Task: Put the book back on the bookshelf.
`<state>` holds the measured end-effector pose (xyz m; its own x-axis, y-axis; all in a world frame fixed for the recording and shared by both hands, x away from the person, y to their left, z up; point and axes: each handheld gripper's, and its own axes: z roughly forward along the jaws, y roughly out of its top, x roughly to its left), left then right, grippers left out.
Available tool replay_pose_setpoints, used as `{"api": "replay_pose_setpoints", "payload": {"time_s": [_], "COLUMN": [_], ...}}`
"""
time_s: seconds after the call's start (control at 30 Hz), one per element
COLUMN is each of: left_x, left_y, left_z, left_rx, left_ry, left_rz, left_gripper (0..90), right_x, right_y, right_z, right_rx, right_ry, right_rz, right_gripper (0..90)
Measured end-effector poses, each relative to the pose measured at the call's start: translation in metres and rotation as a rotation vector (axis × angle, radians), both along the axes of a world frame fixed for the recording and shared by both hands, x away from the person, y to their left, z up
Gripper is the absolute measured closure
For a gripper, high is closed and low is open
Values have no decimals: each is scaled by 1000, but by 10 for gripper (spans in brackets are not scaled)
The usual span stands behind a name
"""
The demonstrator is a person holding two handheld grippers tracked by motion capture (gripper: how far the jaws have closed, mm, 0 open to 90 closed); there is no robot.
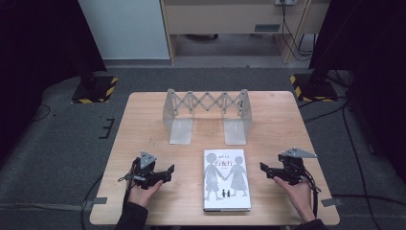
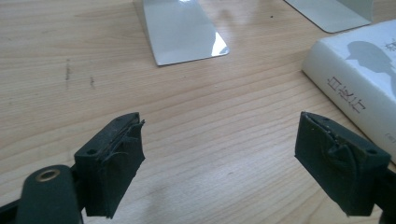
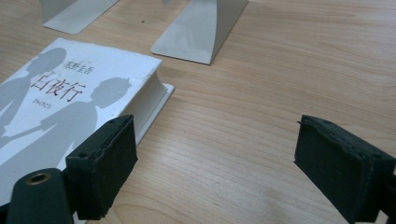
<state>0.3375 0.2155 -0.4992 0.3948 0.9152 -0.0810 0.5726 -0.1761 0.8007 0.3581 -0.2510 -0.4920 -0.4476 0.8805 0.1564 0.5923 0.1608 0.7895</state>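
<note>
The fingers (image 2: 112, 158) of the left gripper (image 1: 165, 173) are spread wide with nothing held between them, and the right gripper (image 1: 266, 171) is spread wide and empty too. A white book (image 1: 226, 179) is laid flat on the wooden table (image 1: 143, 120), between the two grippers and touched by neither. A grey folding book stand (image 1: 207, 115) is seen behind the book, well apart from it.

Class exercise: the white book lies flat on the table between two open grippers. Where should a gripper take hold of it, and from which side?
Probably at a long edge. The book lies flat, cover up, so its thickness is the only span the jaws could bracket. The right gripper could come in level from the page side, one jaw over the cover, one slid under the overhanging board. The left gripper faces the spine, which sits flush on the table.
</note>
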Motion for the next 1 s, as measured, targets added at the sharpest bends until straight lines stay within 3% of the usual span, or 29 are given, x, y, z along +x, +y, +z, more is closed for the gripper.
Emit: {"api": "replay_pose_setpoints", "payload": {"time_s": [0.37,0.5,0.7,1.0], "left_x": [-2,-5,-6,-8], "left_y": [-11,-20,-28,-39], "left_z": [0,0,-1,-3], "left_rx": [-12,-36,-12,-10], "left_ry": [-6,-31,-24,-14], "left_rz": [-38,-70,-98,-137], "left_gripper": [144,145,153,162], "right_x": [-1,-3,-3,-4], "right_y": [11,18,25,33], "right_z": [0,0,-1,-5], "right_rx": [12,22,28,46], "right_ry": [4,8,17,30], "right_rz": [28,47,73,97], "right_gripper": [157,165,178,193]}}
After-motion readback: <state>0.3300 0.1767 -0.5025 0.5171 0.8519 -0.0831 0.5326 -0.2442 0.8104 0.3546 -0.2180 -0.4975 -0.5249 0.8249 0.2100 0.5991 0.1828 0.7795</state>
